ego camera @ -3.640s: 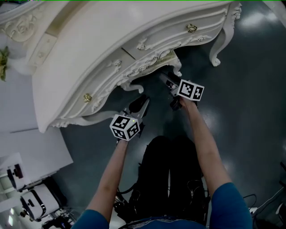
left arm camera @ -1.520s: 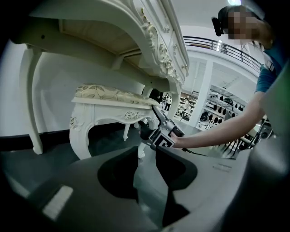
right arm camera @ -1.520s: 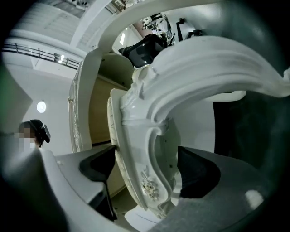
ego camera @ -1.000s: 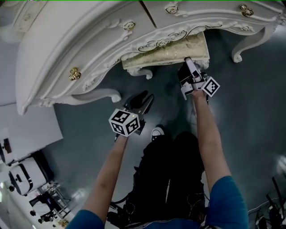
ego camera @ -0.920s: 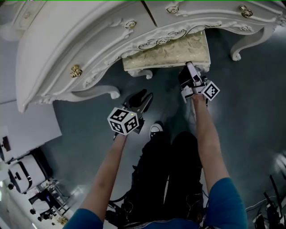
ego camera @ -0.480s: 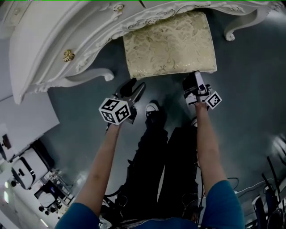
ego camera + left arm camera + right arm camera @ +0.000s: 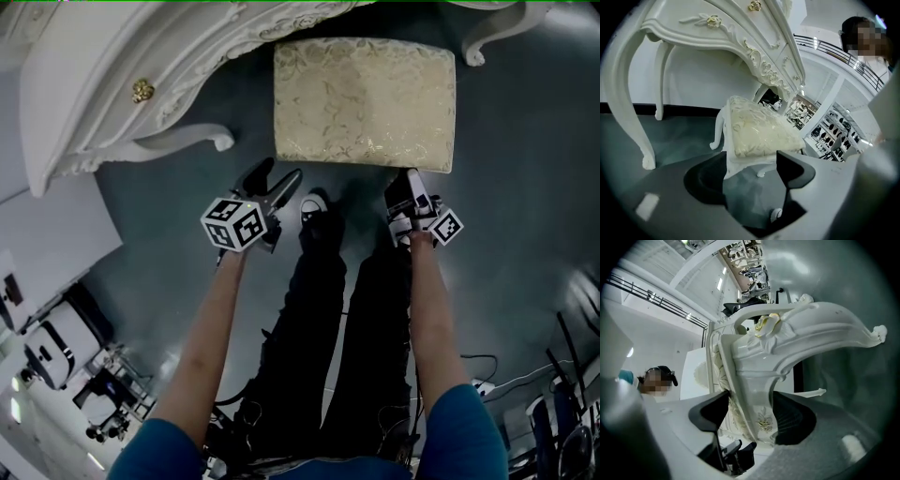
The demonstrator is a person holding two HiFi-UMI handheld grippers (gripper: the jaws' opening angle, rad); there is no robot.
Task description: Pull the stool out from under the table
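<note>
One stool (image 7: 364, 101) sits just in front of the one desk (image 7: 112, 84), right tongs (image 7: 410, 186) clamping its near corner, left tongs (image 7: 274, 180) just opening wide, empty.

Head view is dim overall: the dark grey glossy floor (image 7: 525, 187) gives only faint sheen, the glossy white carved worktop (image 7: 84, 84) runs close to blown-out at top left, and the right edge smears. The cream-cushioned white stool (image 7: 366, 98) is evenly lit from above, with a soft shadow on the floor along its near edge. Both gripper views are fisheye: black vignetted corners, straight lines bent hard, nearest foreground out of focus, white background washed out.
</note>
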